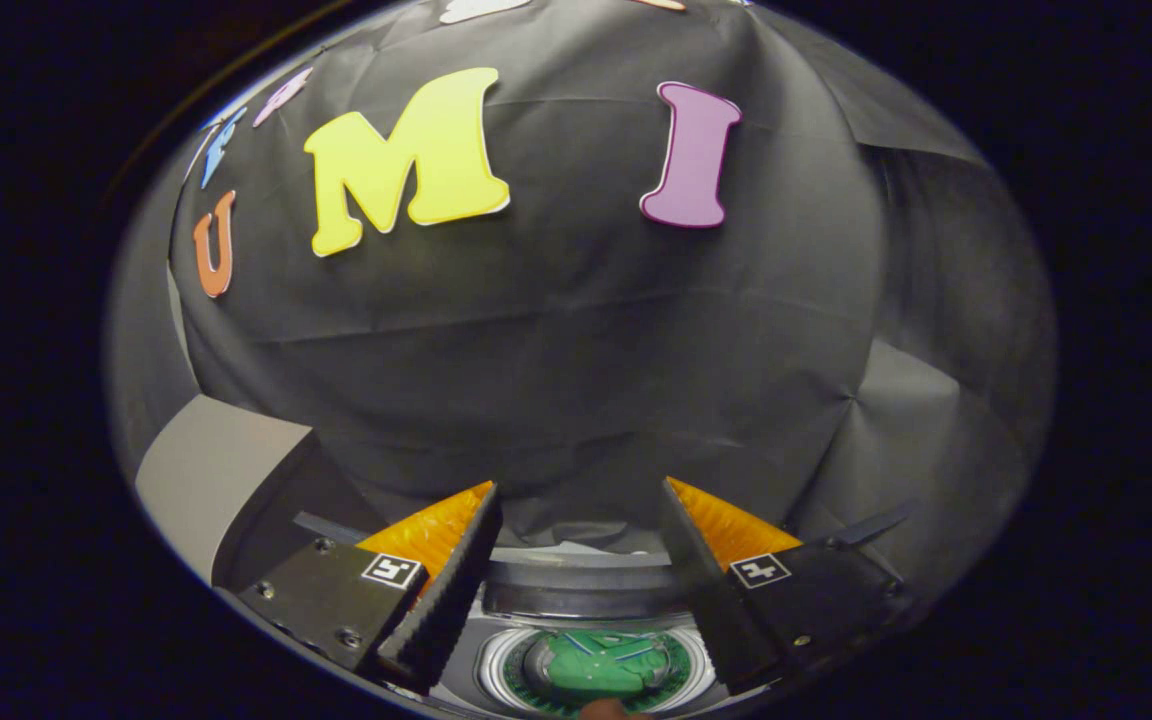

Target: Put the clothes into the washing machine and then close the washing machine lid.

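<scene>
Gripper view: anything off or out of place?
Nothing stands out. Green cloth lies inside the washer drum, below the open gripper, whose fingers hold nothing. Lid state can't be told.

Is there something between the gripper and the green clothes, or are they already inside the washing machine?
Nothing visible blocks them. The gripper is open and holds nothing; the green clothes lie below, between the fingers, already inside the washing machine's drum.

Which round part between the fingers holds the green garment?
The white-rimmed drum, with the green garment lying inside; the dark curved band beyond it is bare. The gripper hangs open over them, fingers touching nothing.
</scene>
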Motion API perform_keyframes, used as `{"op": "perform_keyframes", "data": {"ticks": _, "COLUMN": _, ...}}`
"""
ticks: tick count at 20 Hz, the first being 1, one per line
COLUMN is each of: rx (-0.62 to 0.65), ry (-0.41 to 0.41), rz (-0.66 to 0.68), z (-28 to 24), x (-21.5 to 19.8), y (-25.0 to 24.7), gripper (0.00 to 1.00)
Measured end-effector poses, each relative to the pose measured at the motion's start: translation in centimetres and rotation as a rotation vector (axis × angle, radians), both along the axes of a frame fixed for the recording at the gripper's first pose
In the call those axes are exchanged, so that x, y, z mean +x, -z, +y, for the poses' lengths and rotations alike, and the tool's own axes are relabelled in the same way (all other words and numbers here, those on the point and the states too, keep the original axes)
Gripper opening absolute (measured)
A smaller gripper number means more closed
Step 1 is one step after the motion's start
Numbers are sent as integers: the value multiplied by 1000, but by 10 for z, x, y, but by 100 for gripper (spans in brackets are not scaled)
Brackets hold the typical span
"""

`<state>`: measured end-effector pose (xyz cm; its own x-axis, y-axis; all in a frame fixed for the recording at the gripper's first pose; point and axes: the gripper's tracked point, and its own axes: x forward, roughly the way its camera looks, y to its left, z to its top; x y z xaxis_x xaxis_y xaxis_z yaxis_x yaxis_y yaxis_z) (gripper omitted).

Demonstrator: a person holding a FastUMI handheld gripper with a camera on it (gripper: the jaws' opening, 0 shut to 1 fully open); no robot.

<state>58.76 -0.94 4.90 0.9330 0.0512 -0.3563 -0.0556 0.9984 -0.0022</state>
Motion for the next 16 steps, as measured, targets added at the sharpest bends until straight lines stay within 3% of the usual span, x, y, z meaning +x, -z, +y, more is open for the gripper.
{"op": "perform_keyframes", "data": {"ticks": 9, "rx": -28, "ry": 100, "rz": -20, "z": -4, "x": -60, "y": 24, "gripper": 97}}
{"op": "perform_keyframes", "data": {"ticks": 16, "rx": -13, "ry": 134, "rz": 75, "z": -11, "x": -112, "y": 71, "gripper": 97}}
